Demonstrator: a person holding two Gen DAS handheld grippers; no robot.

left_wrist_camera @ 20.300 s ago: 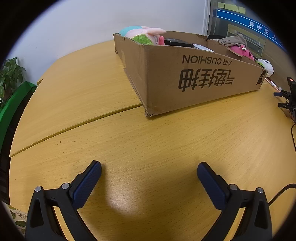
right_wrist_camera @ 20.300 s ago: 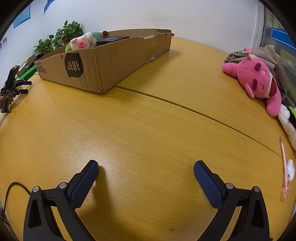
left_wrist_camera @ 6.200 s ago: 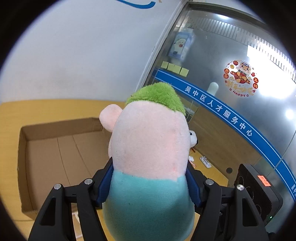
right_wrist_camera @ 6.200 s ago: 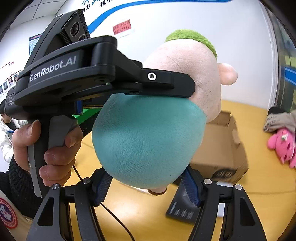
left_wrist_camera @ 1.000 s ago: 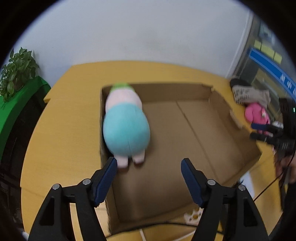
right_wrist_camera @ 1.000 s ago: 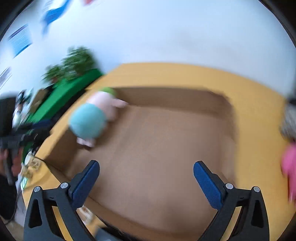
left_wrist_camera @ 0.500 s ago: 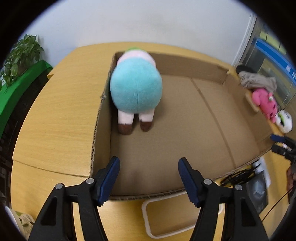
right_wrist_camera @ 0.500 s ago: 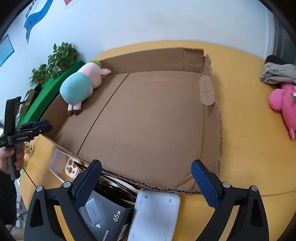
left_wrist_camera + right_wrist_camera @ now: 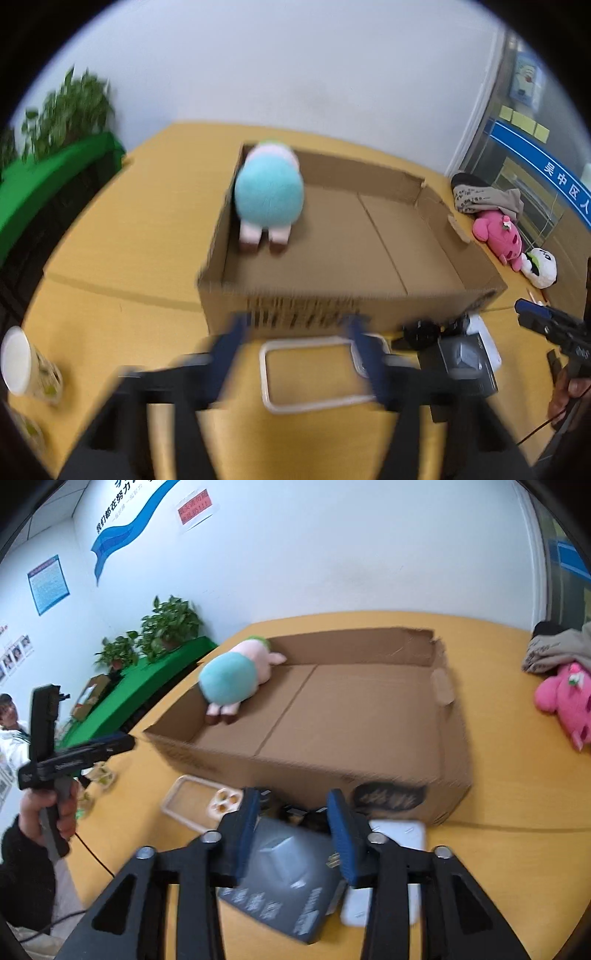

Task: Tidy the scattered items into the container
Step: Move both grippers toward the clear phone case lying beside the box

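One plush in box; phone case, dark box, pink toy remain outside; both grippers apart, empty

A teal-and-pink plush pig lies in the open cardboard box's far left corner; a clear phone case, dark box and white pack lie outside.

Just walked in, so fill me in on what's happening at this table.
A person holding two grippers is tidying items into the cardboard box. The plush pig already lies inside. The left gripper hovers open over a clear phone case, and the right gripper hovers open over a dark charger box.
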